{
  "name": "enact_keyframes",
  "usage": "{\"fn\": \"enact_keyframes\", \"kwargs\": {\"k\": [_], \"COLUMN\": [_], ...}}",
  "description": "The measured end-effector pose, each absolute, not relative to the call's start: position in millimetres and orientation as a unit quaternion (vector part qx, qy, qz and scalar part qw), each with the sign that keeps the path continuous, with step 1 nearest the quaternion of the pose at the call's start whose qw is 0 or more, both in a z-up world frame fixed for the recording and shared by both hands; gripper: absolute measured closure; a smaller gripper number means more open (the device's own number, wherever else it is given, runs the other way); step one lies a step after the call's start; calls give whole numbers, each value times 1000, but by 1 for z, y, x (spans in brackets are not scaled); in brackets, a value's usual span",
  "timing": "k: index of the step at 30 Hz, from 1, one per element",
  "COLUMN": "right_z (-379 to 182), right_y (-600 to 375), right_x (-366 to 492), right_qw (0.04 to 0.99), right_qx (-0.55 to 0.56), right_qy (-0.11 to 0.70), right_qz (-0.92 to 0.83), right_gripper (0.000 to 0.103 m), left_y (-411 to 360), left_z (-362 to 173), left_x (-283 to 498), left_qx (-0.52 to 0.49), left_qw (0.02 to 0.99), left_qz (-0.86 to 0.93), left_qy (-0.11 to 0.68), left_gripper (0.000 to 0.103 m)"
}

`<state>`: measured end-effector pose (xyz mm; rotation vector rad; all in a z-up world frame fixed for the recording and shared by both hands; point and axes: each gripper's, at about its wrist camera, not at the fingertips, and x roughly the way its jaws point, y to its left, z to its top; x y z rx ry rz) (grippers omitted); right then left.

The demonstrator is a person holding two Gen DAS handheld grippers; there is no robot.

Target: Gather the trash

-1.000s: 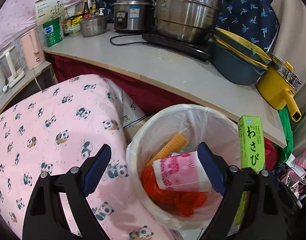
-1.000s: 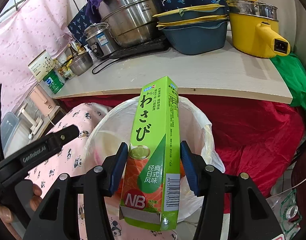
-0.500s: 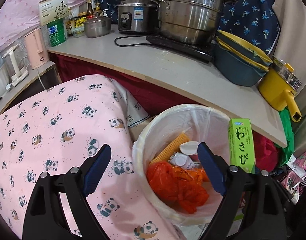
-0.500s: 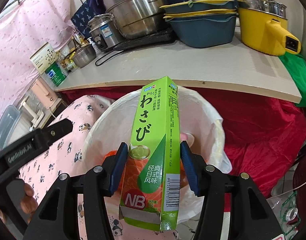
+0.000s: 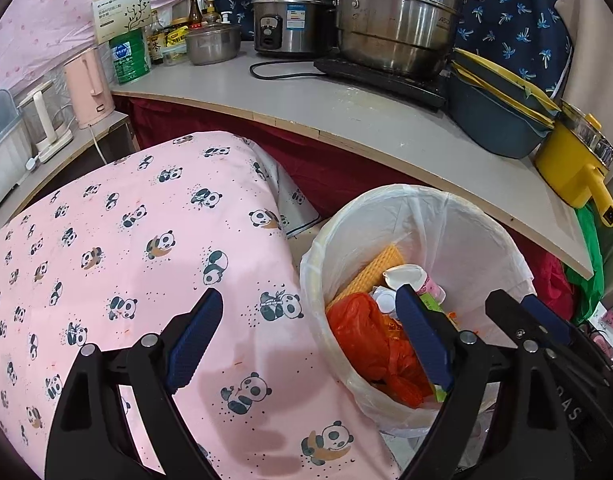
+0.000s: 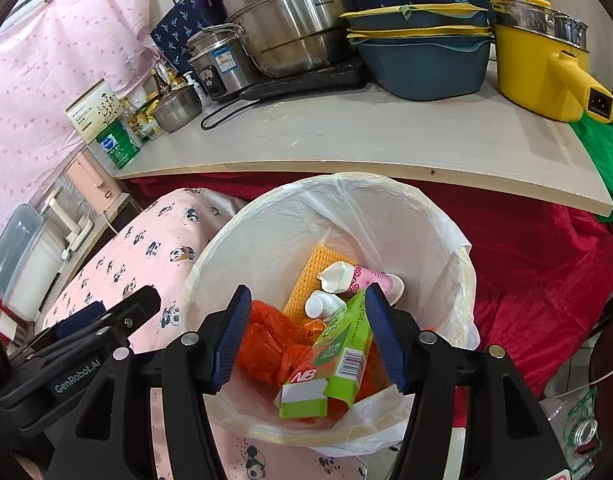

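Over bin (image 6: 446, 240), w/ white liner, just beside pink panda cloth (image 5: 126, 240) on its left: right gripper (image 6: 306, 338) w/ jaws opening, nothing clamped. Green wasabi box (image 6: 338, 356) lying loose inside bin, near side, tilted on orange plastic bag (image 6: 266, 340); right blue pad seems just clear of box edge. Also in bin: yellow waffle-textured piece (image 6: 312, 280), small white bottle (image 6: 320, 304), pink-white crumpled cup (image 6: 362, 278) at far side. Left gripper (image 5: 306, 336) wide apart, empty, straddling cloth edge and bin's left rim. Beyond, counter (image 6: 386, 136) w/ pots, blue basins, yellow cooker.
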<state>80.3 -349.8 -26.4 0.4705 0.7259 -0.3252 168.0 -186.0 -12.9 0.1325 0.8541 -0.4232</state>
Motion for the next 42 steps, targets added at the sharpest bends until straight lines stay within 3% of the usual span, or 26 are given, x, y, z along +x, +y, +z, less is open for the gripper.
{"fn": "enact_keyframes", "kwargs": {"k": [21,26,41,42], "right_z": [-13,-9,-11,-12], "right_y": [-324,-314,-288,-287], "right_x": [33,24,5,4], "right_qw": [901,903,904,904], "right_qx": [186,166,129,130], "right_qy": [362,365,382,383], "right_qz": [-152,-154,-145,-140], "right_gripper": [31,20,17,10], "left_y": [-156,-146,-118,-118], "left_z": [-10,-11,-17,-18], "left_x": [123,111,82,80], "left_qx": [94,98,90,91], "left_qw": [899,901,902,901], "left_qz": [-176,-166,-143,-141], "left_qy": [391,389,398,399], "left_gripper": [16,16,11,11]}}
